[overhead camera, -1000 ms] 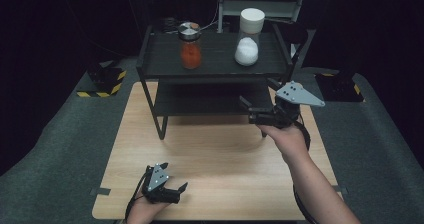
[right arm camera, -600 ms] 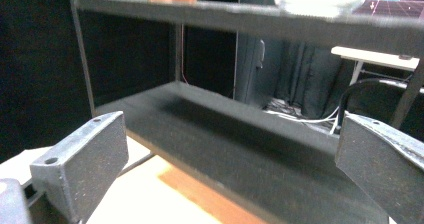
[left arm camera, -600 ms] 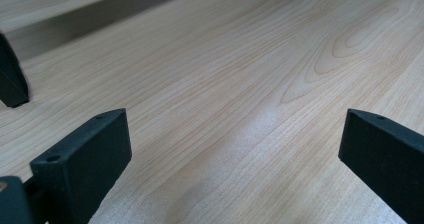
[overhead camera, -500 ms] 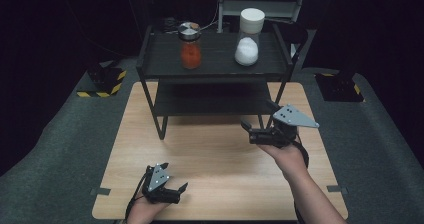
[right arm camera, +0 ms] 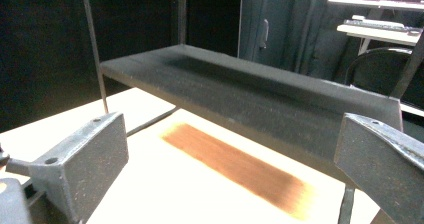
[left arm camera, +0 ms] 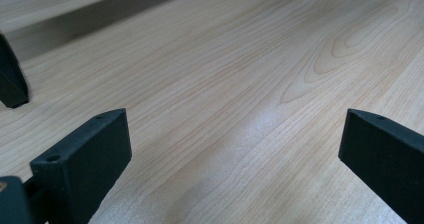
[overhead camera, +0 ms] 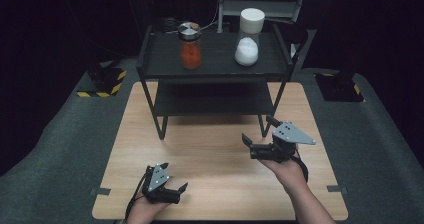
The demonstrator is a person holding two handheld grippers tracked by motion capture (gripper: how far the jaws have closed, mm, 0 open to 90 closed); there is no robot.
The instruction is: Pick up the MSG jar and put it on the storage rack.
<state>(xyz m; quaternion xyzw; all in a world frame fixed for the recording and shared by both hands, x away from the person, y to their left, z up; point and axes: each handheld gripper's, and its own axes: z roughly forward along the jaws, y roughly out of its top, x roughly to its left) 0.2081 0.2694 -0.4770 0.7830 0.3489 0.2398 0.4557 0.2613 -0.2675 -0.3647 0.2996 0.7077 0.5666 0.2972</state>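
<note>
While both jars, red-filled [overhead camera: 190,49] at 11 o'clock and white-filled [overhead camera: 248,44] at 1 o'clock, are seen on the shelf top [overhead camera: 215,59], right gripper [overhead camera: 260,134] and left gripper [overhead camera: 173,178] are held wide open, empty; nothing is judged handled yet.

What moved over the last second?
The right gripper drew back from the shelf toward the person and lower over the table, jaws open and empty. The left gripper, the red jar and the white jar stayed put.
</note>
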